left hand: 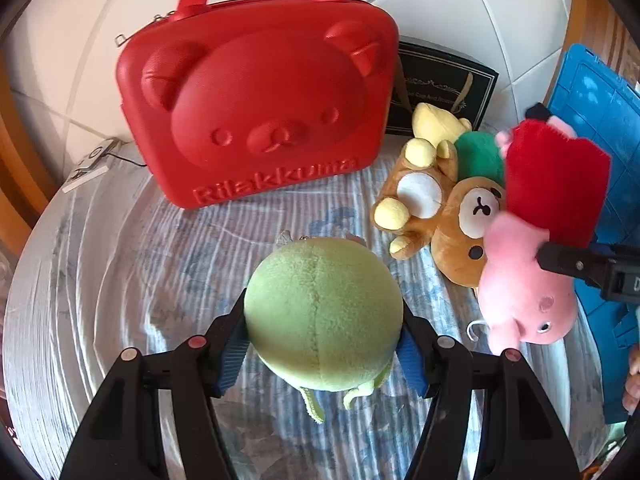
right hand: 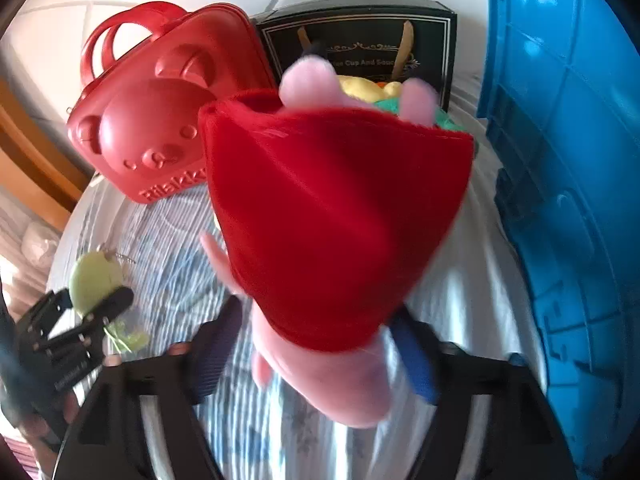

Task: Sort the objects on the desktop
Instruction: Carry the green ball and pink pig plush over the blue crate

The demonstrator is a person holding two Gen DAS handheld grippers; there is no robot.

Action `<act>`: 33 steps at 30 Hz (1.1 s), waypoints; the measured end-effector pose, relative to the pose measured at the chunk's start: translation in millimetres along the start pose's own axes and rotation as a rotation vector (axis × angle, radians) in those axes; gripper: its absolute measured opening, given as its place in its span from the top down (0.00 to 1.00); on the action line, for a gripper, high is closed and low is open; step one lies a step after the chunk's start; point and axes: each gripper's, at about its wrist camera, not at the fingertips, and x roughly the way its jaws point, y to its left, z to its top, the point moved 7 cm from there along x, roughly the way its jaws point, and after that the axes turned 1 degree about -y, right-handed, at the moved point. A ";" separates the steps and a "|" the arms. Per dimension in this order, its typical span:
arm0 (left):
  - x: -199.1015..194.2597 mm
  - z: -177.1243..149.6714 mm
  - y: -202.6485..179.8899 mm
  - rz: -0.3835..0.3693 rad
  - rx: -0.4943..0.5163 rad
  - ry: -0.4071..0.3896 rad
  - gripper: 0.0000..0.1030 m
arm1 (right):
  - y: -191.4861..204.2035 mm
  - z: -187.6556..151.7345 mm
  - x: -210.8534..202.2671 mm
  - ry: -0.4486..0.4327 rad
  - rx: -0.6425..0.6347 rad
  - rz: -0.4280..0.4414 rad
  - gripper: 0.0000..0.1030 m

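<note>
My left gripper (left hand: 322, 344) is shut on a round green plush toy (left hand: 322, 312) and holds it above the striped cloth; it also shows in the right wrist view (right hand: 94, 280). My right gripper (right hand: 316, 356) is shut on a pink pig plush in a red dress (right hand: 336, 224), lifted off the cloth; the pig also shows at the right of the left wrist view (left hand: 532, 240). A brown bear plush (left hand: 436, 208) lies on its back beside it, with a yellow and green plush (left hand: 460, 136) behind.
A red Rilakkuma case (left hand: 260, 108) stands upright at the back. A black gift box (left hand: 440, 88) leans behind the toys. A blue plastic crate (right hand: 568, 200) is at the right. A small white device (left hand: 92, 164) lies at the far left.
</note>
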 end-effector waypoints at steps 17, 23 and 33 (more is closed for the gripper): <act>-44.3 22.4 -36.1 -0.003 0.065 -0.104 0.39 | 6.7 8.1 -49.5 -0.194 -0.027 -0.024 0.38; -99.5 29.4 -55.5 -0.012 0.085 -0.199 0.39 | 9.2 2.9 -112.5 -0.296 -0.034 -0.016 0.38; -189.2 27.6 -113.4 -0.076 0.162 -0.346 0.39 | -10.0 -23.8 -235.2 -0.483 -0.012 -0.059 0.37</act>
